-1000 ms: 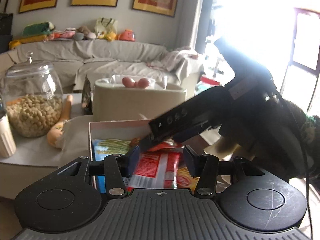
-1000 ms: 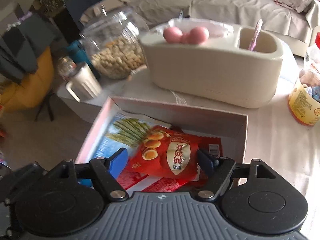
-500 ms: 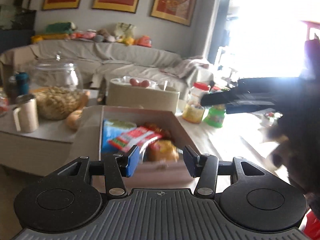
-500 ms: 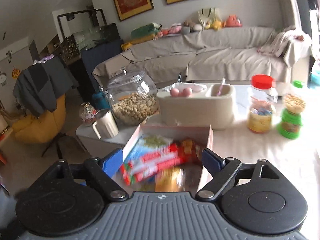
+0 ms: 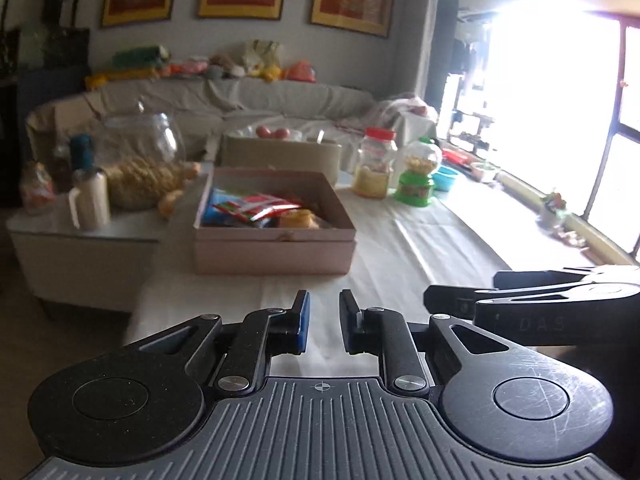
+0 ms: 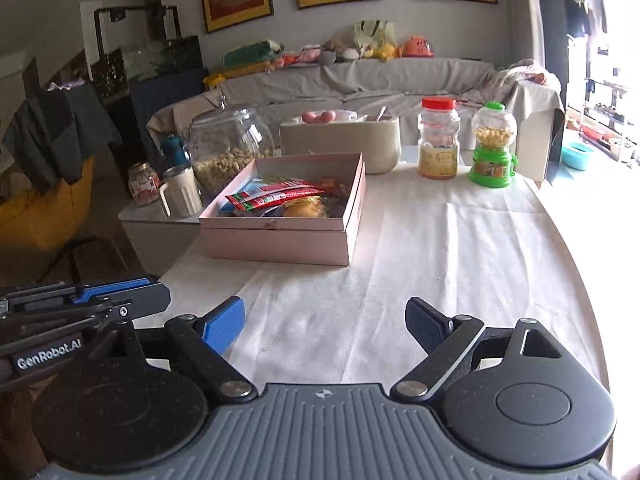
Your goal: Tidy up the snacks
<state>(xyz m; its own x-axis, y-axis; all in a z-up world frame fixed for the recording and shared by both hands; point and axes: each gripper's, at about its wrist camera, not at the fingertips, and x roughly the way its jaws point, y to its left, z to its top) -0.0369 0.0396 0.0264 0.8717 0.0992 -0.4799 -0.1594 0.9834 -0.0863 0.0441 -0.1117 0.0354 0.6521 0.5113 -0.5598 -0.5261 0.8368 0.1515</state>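
Observation:
A pink cardboard box [image 5: 276, 256] stands on the white tablecloth, holding several snack packets [image 5: 260, 208] in red, blue and yellow. My left gripper [image 5: 324, 320] hangs well short of the box over bare cloth. Its jaws are closing, a narrow gap remains and nothing is between them. In the right wrist view the same box [image 6: 276, 244] and its packets [image 6: 276, 196] lie ahead. My right gripper [image 6: 324, 320] stands wide open and empty above the cloth. The left gripper [image 6: 120, 304] shows at that view's left edge. The right gripper [image 5: 460, 300] pokes in from the right of the left wrist view.
Behind the box stand a beige container [image 6: 340, 140] with pink eggs, a red-lidded jar [image 6: 438, 140] and a green candy dispenser [image 6: 492, 148]. A glass jar of nuts [image 6: 228, 148] and a mug [image 6: 180, 192] sit on a lower side table. The table's curved edge [image 6: 580, 280] runs along the right.
Both grippers have drawn back from over the box to the near part of the table. The left jaws have narrowed. The right jaws have widened slightly.

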